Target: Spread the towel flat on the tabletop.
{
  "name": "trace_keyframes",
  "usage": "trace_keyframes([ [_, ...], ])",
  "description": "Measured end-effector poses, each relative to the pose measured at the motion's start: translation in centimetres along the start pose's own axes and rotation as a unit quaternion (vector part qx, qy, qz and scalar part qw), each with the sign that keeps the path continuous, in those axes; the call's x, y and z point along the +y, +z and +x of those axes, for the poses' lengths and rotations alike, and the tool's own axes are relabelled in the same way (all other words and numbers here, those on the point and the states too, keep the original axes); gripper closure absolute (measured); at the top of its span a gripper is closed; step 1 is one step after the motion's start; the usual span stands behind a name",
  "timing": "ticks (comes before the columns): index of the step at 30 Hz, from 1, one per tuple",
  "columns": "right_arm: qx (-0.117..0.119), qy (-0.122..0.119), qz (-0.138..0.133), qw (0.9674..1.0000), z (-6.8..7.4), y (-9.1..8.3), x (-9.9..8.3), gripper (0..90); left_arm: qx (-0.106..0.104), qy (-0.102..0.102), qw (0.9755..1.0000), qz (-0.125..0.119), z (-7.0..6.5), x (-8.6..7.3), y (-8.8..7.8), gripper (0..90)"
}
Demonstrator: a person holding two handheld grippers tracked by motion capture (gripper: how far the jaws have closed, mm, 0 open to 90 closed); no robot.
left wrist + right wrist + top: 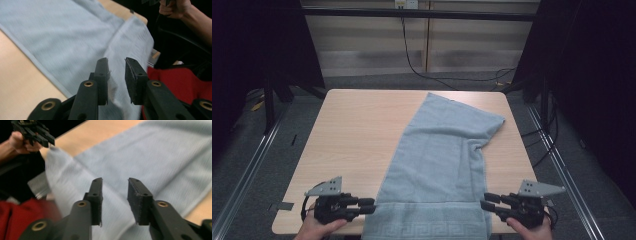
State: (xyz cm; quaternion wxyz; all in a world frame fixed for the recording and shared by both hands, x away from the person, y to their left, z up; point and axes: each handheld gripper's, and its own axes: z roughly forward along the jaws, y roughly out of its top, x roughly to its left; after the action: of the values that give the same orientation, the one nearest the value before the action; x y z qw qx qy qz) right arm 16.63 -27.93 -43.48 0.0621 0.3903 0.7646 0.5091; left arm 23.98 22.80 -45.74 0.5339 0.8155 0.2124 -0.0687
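Note:
A light blue towel (442,150) lies lengthwise on the wooden table (357,130), and its patterned near end hangs over the front edge. My left gripper (373,205) is at the towel's near left corner, pointing right. Its jaws stand apart in the left gripper view (116,62), with the towel (75,37) below the gap and nothing pressed between the pads. My right gripper (484,206) is at the near right corner, pointing left. Its jaws also stand apart (115,181) above the towel (150,157), pinching no cloth.
The towel's far right corner (492,125) is bunched and folded back. Bare tabletop lies left of the towel. Metal rails (257,155) run along both sides of the table, and cables (412,60) trail on the floor behind it. Red fabric (180,85) shows below the table's front edge.

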Motion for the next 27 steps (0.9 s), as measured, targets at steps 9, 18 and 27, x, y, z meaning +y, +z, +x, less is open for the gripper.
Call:
trace_keyframes([
  [9, -0.015, 0.009, 0.064, 0.9978, -4.0, 6.3, 2.0, 77.5, 0.081, 0.009, 0.9945, 0.067, 6.2, 4.2, 7.8, 71.8],
  [18, -0.038, 0.035, 0.122, 0.9912, -5.6, 9.6, 0.1, 71.3, 0.105, 0.026, 0.9869, 0.12, 6.5, 2.4, 10.3, 72.5],
  [27, -0.025, -0.007, 0.149, 0.9885, -2.2, 9.2, -1.3, 67.9, 0.079, 0.025, 0.9907, 0.108, 3.3, -0.8, 7.0, 72.6],
])
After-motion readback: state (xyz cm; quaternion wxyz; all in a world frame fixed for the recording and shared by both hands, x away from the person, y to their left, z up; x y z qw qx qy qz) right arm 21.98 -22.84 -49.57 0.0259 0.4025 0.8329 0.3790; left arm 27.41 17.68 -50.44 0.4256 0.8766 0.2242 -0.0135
